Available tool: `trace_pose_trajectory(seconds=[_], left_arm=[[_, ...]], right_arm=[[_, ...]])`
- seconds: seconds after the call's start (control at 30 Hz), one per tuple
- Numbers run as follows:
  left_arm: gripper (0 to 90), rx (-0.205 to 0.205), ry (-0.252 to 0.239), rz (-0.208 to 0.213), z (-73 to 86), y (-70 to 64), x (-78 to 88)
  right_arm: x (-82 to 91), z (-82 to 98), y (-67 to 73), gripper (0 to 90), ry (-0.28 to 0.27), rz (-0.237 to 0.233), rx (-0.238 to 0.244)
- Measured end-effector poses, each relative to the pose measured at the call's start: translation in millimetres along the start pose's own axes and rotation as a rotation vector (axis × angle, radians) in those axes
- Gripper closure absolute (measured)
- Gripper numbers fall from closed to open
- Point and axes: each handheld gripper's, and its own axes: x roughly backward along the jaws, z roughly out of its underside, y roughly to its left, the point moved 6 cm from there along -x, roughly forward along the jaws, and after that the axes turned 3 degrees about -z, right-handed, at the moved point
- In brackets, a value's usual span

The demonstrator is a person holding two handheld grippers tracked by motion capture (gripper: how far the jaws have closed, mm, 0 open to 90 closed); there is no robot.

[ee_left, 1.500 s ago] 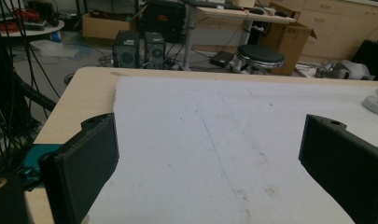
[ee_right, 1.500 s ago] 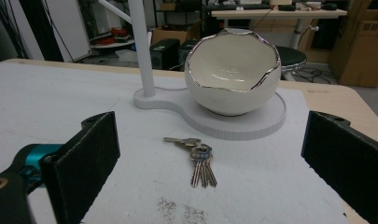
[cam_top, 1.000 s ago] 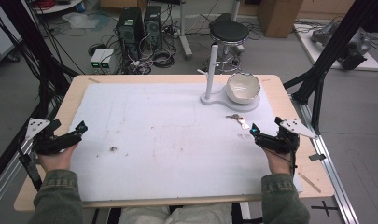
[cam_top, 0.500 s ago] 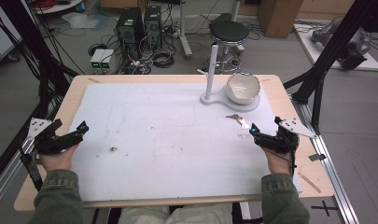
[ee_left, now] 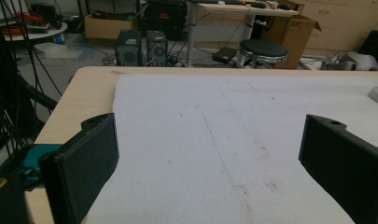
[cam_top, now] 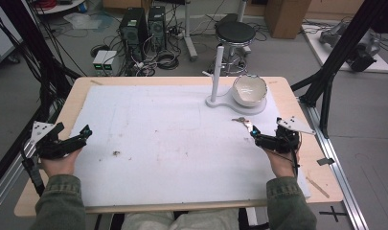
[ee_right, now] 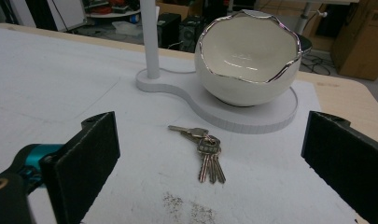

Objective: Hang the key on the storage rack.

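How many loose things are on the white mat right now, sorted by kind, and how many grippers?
White egg-shaped bowl with a jagged silver rim: 1
White flat stand with an upright post: 1
Bunch of metal keys on a ring: 1
Black two-jaw grippers: 2, left gripper and right gripper, both open
Total: 5

Gaping left tool (ee_left: 210, 163) over white mat (ee_left: 233, 130)

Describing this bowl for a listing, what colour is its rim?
Silver, on the white bowl; right gripper view shows it best.
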Motion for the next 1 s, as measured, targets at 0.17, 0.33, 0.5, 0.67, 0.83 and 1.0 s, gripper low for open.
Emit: trace_pose_trajectory(seconds=[0.17, 0.33, 0.5, 0.67, 0.83, 1.0], left_arm=[[5.3, -0.004, -0.002, -0.005, 0.0, 0.3, 0.1], [5.4, -0.009, -0.002, -0.005, -0.1, 0.3, 0.4], [5.4, -0.014, 0.001, -0.007, 0.4, -0.1, -0.1], [5.4, -0.024, -0.010, -0.014, 0.2, -0.3, 0.1], [5.4, -0.022, -0.010, -0.014, 0.3, 0.1, 0.3], [5.4, -0.021, -0.010, -0.013, 0.7, -0.1, -0.4]], right_arm=[[-2.0, -2.8, -4.7, 3.2, 0.015, -0.005, -0.022], [-7.1, -6.4, -12.1, 3.2, 0.047, 0.003, -0.034], [-13.6, -9.6, -14.5, 3.2, 0.069, 0.006, -0.019], [-18.0, -11.9, -16.6, 3.2, 0.089, 0.012, -0.008], [-24.1, -18.0, -20.8, 3.2, 0.112, 0.006, -0.001], [-31.2, -20.8, -26.8, 3.2, 0.143, 0.012, 0.001]])
